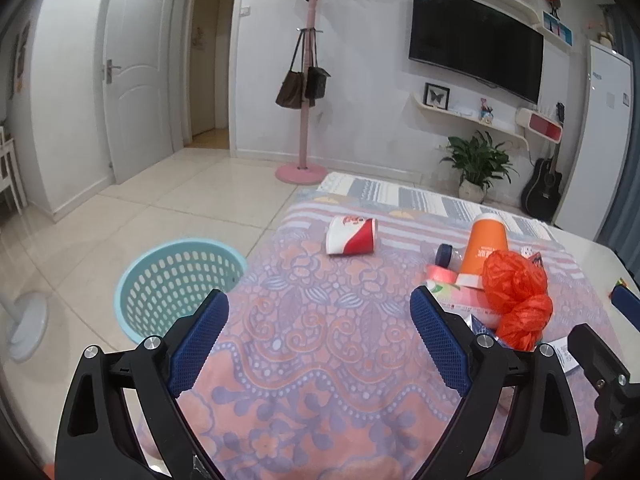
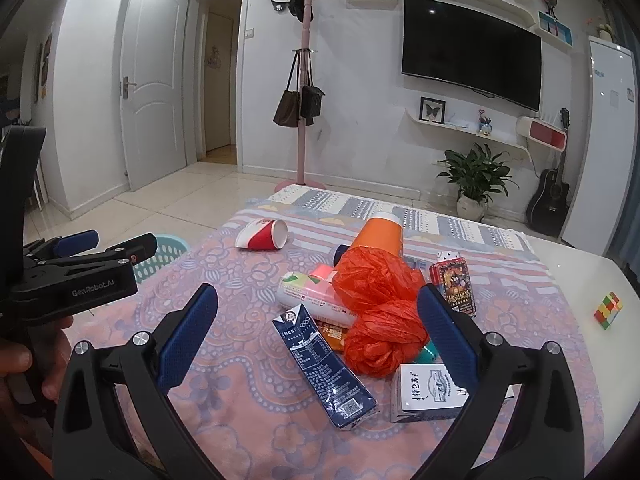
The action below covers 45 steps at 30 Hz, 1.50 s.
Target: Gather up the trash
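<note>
Apparently pre-grasp: left gripper point(image 1: 320, 332) and right gripper point(image 2: 318, 330) both spread, empty. Next: clamp crumpled orange plastic bag point(image 2: 380, 304), carry to light-blue perforated plastic basket point(image 1: 176, 280).

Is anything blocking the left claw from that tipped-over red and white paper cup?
Nothing visible does. The open left gripper faces the red and white paper cup, lying on its side, across bare patterned pink blanket. The crumpled orange plastic bag and other litter lie off to the right.
</note>
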Each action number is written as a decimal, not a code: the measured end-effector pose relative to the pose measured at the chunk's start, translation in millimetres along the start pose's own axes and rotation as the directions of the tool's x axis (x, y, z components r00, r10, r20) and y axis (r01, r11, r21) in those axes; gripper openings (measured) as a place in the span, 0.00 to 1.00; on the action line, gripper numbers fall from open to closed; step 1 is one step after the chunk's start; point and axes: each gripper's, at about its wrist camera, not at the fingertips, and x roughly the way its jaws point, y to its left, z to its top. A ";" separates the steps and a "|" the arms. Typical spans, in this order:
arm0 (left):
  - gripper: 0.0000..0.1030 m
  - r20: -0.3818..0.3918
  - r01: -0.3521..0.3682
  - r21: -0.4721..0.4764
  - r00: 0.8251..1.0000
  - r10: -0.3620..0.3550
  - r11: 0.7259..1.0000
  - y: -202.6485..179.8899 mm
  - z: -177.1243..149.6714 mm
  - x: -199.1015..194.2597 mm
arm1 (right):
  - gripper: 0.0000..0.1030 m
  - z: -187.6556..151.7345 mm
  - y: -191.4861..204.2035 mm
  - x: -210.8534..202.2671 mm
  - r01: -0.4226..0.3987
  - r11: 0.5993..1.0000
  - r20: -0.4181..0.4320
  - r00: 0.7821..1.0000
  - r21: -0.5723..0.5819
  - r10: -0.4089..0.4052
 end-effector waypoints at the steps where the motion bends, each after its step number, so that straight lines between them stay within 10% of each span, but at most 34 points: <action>1: 0.87 0.006 -0.004 0.002 1.000 0.004 1.000 -0.7 0.4 -0.5 | 0.92 0.6 -0.9 -0.8 0.001 1.000 0.004 1.000 0.004 -0.001; 31: 0.87 0.002 0.023 -0.015 1.000 -0.023 1.000 1.3 0.3 0.2 | 0.90 -2.9 -3.4 2.2 0.011 1.000 -0.015 1.000 -0.024 -0.012; 45: 0.91 -0.108 0.171 -0.041 0.979 -0.175 0.984 -0.2 60.7 58.2 | 0.57 -13.7 -31.4 26.9 -0.022 1.000 -0.089 0.996 -0.016 0.020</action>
